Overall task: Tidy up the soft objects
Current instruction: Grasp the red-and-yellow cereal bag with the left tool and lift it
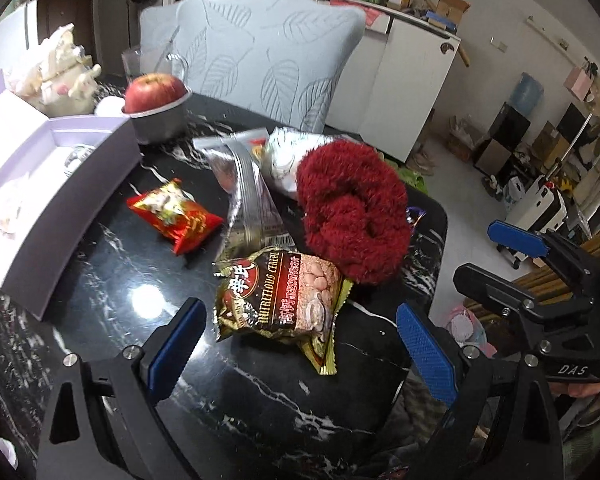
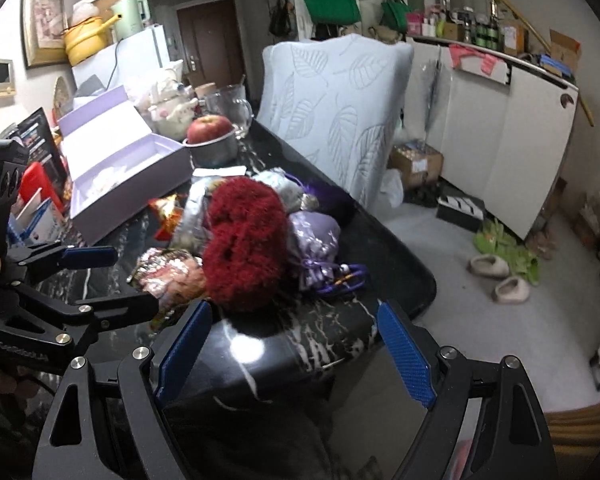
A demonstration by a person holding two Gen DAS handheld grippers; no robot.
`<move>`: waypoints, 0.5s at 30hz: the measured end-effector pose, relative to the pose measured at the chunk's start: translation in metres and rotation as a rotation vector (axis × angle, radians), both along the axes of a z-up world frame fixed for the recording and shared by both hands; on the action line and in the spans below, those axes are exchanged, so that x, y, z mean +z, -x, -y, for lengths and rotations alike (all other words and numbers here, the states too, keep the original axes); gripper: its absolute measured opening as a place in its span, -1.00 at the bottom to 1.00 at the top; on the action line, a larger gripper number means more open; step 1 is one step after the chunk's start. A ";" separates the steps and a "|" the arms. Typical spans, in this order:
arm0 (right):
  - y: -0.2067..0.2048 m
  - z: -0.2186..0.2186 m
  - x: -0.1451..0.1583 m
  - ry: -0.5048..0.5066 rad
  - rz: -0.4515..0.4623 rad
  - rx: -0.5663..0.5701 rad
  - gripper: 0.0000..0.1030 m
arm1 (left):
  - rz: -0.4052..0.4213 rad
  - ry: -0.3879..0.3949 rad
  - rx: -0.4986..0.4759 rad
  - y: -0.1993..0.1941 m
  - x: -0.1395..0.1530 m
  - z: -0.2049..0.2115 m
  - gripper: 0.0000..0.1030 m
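A pile of soft things lies on the black marble table (image 1: pixel 112 280). A dark red fluffy item (image 1: pixel 352 208) sits on top, beside a cereal packet (image 1: pixel 276 296), a red snack packet (image 1: pixel 174 216), a clear zip bag (image 1: pixel 244 184) and a silver foil bag (image 1: pixel 284 156). My left gripper (image 1: pixel 300 352) is open, just short of the cereal packet, with nothing between its pads. My right gripper (image 2: pixel 296 352) is open above the table's near corner, close to the red fluffy item (image 2: pixel 244 240). A lilac pouch (image 2: pixel 316 240) lies to the right of that item.
An open lilac box (image 1: pixel 40 184) stands at the left, with an apple (image 1: pixel 156 88) in a metal pot behind it. A chair with a leaf-patterned cover (image 1: pixel 260 60) stands at the far edge. The table edge (image 2: pixel 420 280) drops off to the right, with slippers (image 2: pixel 500 276) on the floor.
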State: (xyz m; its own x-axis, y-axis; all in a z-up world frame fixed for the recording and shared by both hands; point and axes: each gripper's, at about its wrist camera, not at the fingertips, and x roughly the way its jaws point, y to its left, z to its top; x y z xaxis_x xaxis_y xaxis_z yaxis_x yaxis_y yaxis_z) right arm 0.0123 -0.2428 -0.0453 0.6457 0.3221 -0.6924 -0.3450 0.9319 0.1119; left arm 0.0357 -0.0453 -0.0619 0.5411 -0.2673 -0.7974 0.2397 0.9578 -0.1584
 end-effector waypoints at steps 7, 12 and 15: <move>-0.012 0.003 -0.009 0.001 -0.023 0.002 0.67 | -0.078 -0.035 -0.029 -0.021 -0.022 0.003 0.89; -0.016 0.002 -0.012 0.012 -0.019 0.006 0.67 | -0.080 -0.048 -0.048 -0.028 -0.028 0.005 0.89; -0.018 0.001 -0.014 0.007 -0.027 0.005 0.67 | -0.064 -0.076 -0.068 -0.027 -0.029 0.009 0.91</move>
State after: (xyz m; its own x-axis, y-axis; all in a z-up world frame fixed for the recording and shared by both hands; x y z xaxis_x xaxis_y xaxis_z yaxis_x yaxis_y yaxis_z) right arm 0.0306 -0.2441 -0.0591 0.6249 0.3199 -0.7122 -0.3462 0.9312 0.1145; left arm 0.0626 -0.0548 -0.0907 0.4711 -0.2390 -0.8491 0.2967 0.9494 -0.1027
